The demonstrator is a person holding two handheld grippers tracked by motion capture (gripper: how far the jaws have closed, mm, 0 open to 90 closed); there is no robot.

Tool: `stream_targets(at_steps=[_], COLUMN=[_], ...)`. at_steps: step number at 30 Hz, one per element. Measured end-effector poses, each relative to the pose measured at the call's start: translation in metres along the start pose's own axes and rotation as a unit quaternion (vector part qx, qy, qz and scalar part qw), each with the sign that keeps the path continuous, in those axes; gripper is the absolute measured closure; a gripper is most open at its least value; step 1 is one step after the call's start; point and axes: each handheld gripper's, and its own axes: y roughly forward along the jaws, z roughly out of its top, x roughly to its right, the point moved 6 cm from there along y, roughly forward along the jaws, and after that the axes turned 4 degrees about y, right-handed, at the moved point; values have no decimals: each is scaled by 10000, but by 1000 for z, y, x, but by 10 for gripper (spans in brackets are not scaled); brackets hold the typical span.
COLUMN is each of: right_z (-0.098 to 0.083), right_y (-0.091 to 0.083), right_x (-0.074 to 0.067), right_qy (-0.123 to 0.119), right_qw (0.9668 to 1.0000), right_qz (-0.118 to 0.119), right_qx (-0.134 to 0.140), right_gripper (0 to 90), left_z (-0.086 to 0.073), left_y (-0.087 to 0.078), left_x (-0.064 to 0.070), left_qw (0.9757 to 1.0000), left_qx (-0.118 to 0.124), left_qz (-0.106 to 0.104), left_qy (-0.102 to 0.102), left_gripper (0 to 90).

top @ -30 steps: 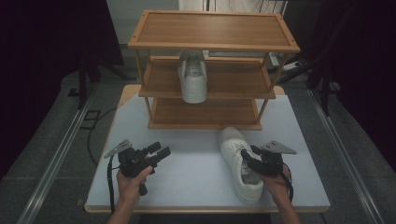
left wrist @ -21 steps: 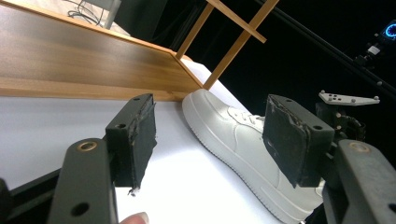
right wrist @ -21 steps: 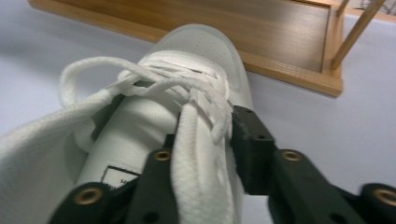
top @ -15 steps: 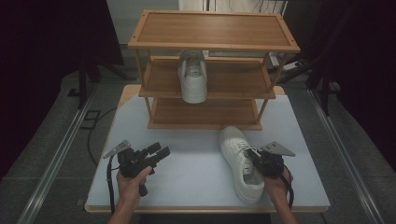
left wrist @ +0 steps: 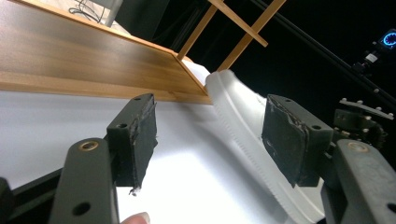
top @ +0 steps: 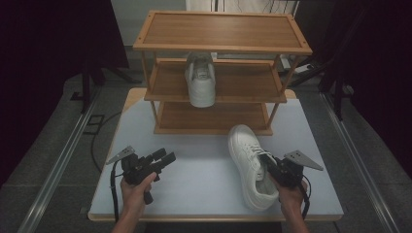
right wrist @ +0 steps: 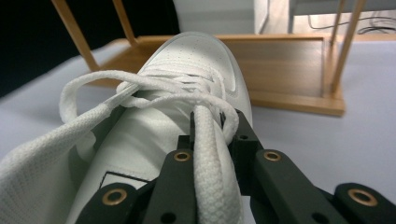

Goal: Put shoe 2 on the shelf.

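Right gripper view, right hand-held gripper (right wrist: 212, 140) clamped on white sneaker (right wrist: 187, 93) collar, no readable branding, left hand-held gripper (left wrist: 210, 135) apart.

right gripper (right wrist: 208, 140) jaws just closed, pinching white sneaker (right wrist: 187, 88) collar edge, laces looped over them, wooden rack (right wrist: 289, 70) behind on counter (right wrist: 345, 149)
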Motion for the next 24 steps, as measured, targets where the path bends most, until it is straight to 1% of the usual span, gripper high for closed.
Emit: stream_targets(at_steps=[2,4,7,10,12,14,16,18,20,21,22,24], right_z=[4,9,18,28,34,40,45,50,57,61,65,74], right_y=[-3,-7,-12,-18,-21,-24,-26,-26,-28,-29,-29,-29], right_x=[-6,-11,-18,-25,-28,-30,-31,-33,-34,-36,-36,-38], right_qy=[44,155,341,398,393,383,426,492,607,636,658,647], right_qw=[9999,9995,9980,9966,9962,9958,9951,9939,9919,9912,9906,9900], right_qz=[110,233,401,515,539,537,555,580,668,683,716,693], right_qx=[94,174,358,503,560,629,698,803,892,938,965,1044], right_gripper=[833,833,833,833,833,833,833,833,833,833,833,833], left_z=[1,2,4,6,9,13,14,14,14,14,14,14], left_y=[-1,-3,-5,-9,-13,-16,-19,-21,-20,-20,-20,-19], left_x=[-1,-2,-5,-6,-5,-5,-5,-5,-4,-3,-2,-1], left_qw=[10000,10000,9999,9998,9998,9997,9996,9995,9995,9996,9996,9996], left_qx=[19,56,84,137,182,238,278,285,293,285,269,268], left_qz=[17,24,56,34,21,50,68,78,8,2,12,-18], left_qy=[-11,-33,-57,-117,-125,-83,-80,-77,-94,-67,-43,-41], left_gripper=[349,349,349,349,349,349,349,349,350,351,352,351])
